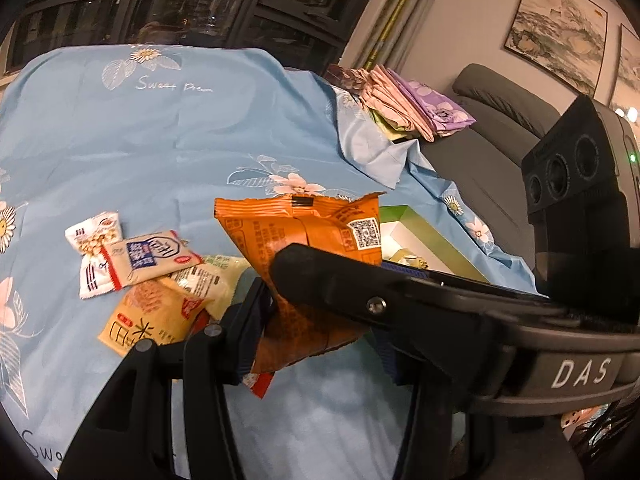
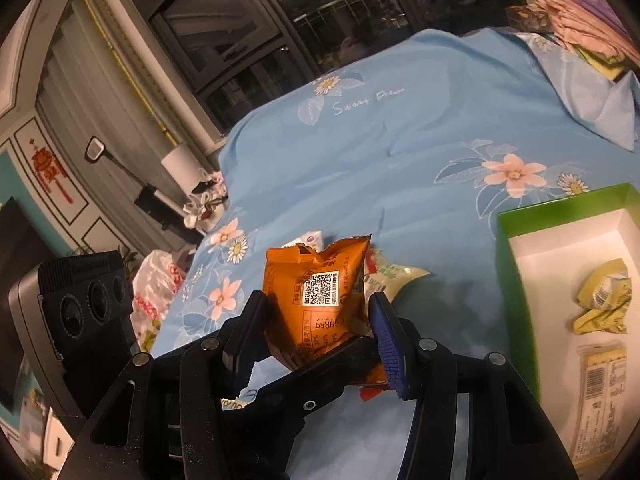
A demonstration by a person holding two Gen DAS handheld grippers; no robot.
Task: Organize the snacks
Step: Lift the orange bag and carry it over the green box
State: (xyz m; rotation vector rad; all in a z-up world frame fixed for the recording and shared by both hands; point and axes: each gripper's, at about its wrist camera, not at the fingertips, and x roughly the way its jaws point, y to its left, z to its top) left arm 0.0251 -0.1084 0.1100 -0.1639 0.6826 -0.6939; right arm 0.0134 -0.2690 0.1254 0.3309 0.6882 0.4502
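An orange snack packet (image 1: 304, 248) with a QR code is held upright above the blue floral sheet (image 1: 160, 140). My left gripper (image 1: 320, 320) is shut on its lower part. In the right wrist view the same packet (image 2: 320, 292) stands between my right gripper's (image 2: 316, 332) blue-padded fingers (image 2: 386, 340), which close on its sides; the left gripper's black finger crosses below it. A pile of small snack packets (image 1: 160, 276) lies on the sheet to the left. A green box (image 2: 516, 248) with a white inside holds a yellow-green packet (image 2: 600, 300) and a flat pale packet (image 2: 600, 396).
Folded cloths (image 1: 412, 96) are stacked at the sheet's far right corner beside a grey sofa (image 1: 500, 120). The right gripper's camera body (image 1: 580, 168) sits at the right. A plastic bag (image 2: 154, 292) lies off the sheet's left edge. Dark windows stand behind.
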